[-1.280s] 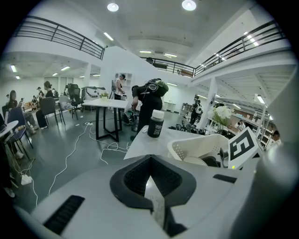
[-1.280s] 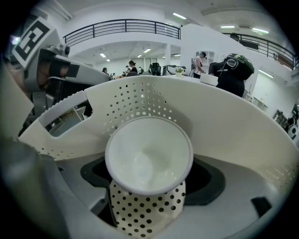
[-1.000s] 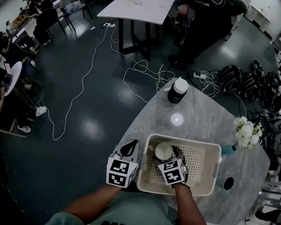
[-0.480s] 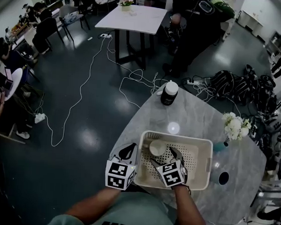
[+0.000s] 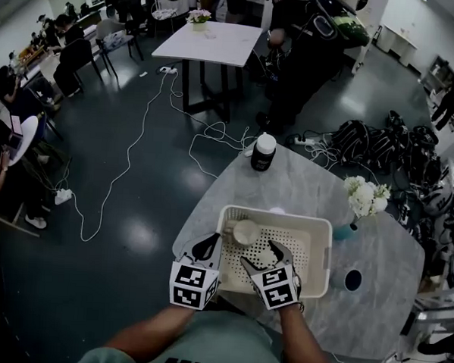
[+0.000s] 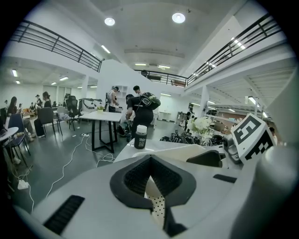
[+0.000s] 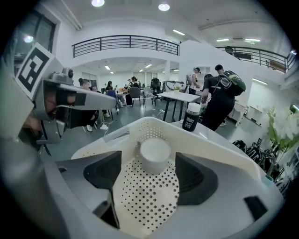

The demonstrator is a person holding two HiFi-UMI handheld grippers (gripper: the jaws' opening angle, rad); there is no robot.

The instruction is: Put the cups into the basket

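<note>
A white perforated basket (image 5: 314, 254) stands on the grey marble table (image 5: 302, 190). One white cup (image 5: 245, 232) sits upright in its far left corner. It also shows in the right gripper view, where the cup (image 7: 155, 154) rests on the basket floor (image 7: 149, 198). My right gripper (image 5: 267, 254) hangs open over the basket's near part, a short way back from the cup, with nothing between its fingers. My left gripper (image 5: 207, 247) is shut and empty just outside the basket's left wall. A dark cup (image 5: 351, 280) stands on the table right of the basket.
A black jar with a white lid (image 5: 263, 151) stands at the table's far edge. White flowers in a teal vase (image 5: 363, 198) are at the far right. Cables (image 5: 214, 131) lie on the floor beyond, near a white table (image 5: 211, 41) and a standing person (image 5: 306, 44).
My right gripper was closed round the white cup inside the basket a second ago. It has let go and drawn back toward me. The cup stays in the basket; the left gripper barely moved.
</note>
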